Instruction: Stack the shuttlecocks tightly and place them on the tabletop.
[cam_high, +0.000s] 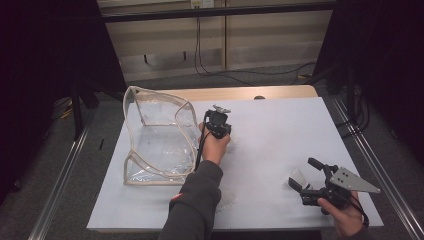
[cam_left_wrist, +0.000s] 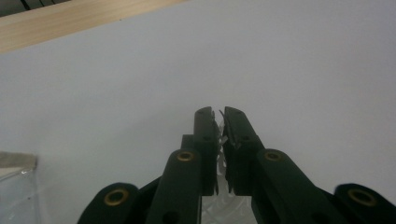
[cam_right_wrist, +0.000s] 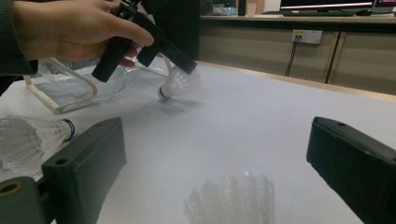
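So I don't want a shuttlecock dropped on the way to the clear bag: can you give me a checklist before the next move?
1. Left gripper shut on the held shuttlecock by its feathers: ok.
2. Held shuttlecock lifted off the white table: cannot tell.
3. Clear bag standing open beside the left gripper: ok.
4. Right gripper open: ok.
5. Next shuttlecock between the right jaws, not yet gripped: ok.
6. Third shuttlecock lying clear of both grippers: ok.

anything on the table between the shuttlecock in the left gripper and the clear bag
Nothing visible. The left gripper holds the shuttlecock just off the table, right beside the clear bag, with only bare white tabletop showing between them.
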